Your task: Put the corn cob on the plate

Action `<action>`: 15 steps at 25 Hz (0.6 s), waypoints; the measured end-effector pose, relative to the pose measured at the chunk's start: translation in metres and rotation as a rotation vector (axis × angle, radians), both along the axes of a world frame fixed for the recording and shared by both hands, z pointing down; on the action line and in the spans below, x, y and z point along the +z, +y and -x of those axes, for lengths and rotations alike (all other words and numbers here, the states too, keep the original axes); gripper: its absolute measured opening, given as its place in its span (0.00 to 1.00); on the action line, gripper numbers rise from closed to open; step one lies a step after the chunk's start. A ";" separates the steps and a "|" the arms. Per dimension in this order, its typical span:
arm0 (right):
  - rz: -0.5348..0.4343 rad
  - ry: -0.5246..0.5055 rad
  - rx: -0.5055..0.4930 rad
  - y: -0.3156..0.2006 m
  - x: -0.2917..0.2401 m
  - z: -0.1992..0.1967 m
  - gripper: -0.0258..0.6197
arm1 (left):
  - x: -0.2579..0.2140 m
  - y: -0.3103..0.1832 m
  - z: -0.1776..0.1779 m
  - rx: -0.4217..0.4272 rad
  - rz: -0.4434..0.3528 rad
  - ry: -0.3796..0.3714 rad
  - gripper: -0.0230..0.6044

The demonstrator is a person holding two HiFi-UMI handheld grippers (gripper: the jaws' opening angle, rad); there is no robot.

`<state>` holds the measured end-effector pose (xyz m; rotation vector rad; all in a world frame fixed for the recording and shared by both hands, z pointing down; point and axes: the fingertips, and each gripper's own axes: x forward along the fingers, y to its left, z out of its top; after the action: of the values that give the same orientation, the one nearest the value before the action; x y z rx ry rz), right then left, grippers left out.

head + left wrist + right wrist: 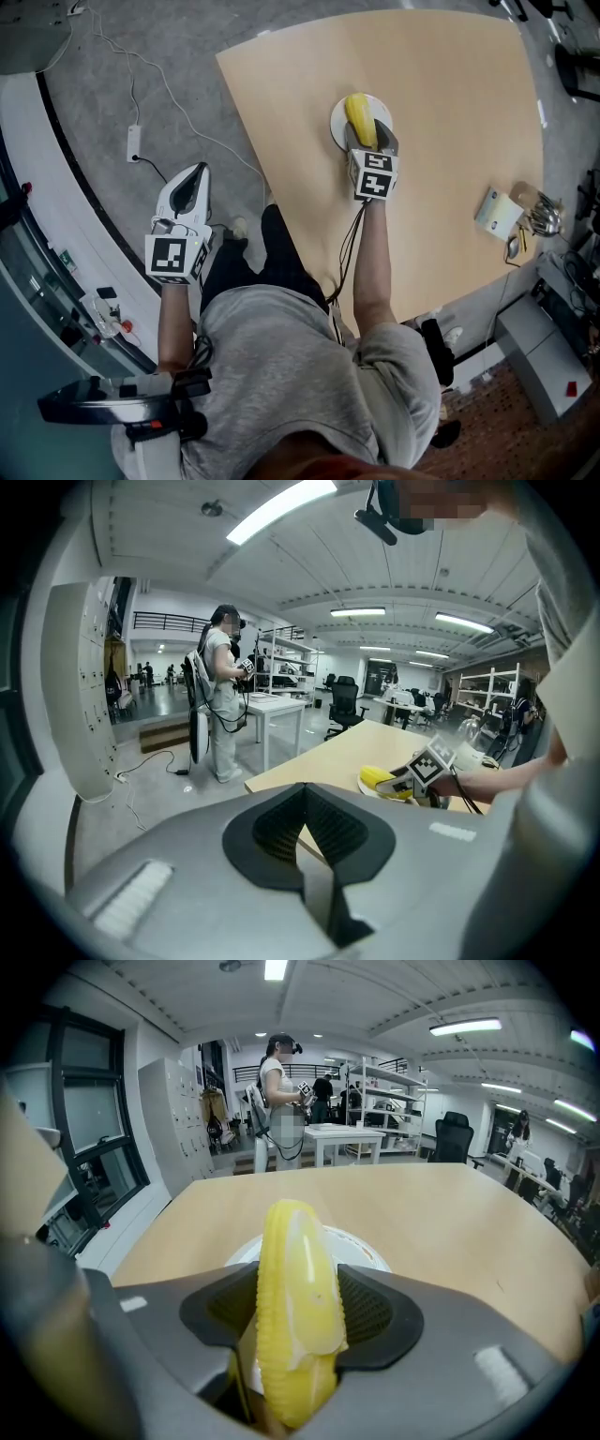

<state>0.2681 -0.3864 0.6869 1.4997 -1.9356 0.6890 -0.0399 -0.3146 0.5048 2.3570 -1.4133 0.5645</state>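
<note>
The yellow corn cob [360, 119] lies lengthwise over the small white plate [337, 120] on the wooden table [450, 141]. My right gripper [367, 141] is shut on the corn cob, and its cube with square markers sits just behind the plate. In the right gripper view the corn cob [295, 1307] fills the gap between both dark pads, with the plate [361, 1246] right under it. My left gripper [190, 178] hangs off the table's left side over the floor, shut with nothing in it. The left gripper view shows its tips [305, 789] meeting, and the corn cob [380, 780] far off.
A white box [497, 214] and shiny metal items [542, 217] sit at the table's right edge. A power strip [134, 142] with a cable lies on the grey floor to the left. Another person [281, 1101] stands by a white table in the background.
</note>
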 end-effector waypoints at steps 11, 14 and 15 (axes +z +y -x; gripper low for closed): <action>0.007 -0.004 0.030 -0.002 -0.004 -0.002 0.49 | -0.007 0.005 0.006 -0.003 -0.016 0.008 0.07; 0.002 -0.007 0.042 0.000 -0.007 -0.004 0.51 | -0.010 0.008 0.007 0.001 -0.025 0.010 0.07; -0.001 -0.009 0.045 0.001 -0.009 -0.004 0.51 | -0.012 0.009 0.008 0.002 -0.028 0.010 0.07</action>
<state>0.2723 -0.3849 0.6781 1.5478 -1.9142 0.7154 -0.0477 -0.3054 0.4931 2.3799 -1.4237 0.5366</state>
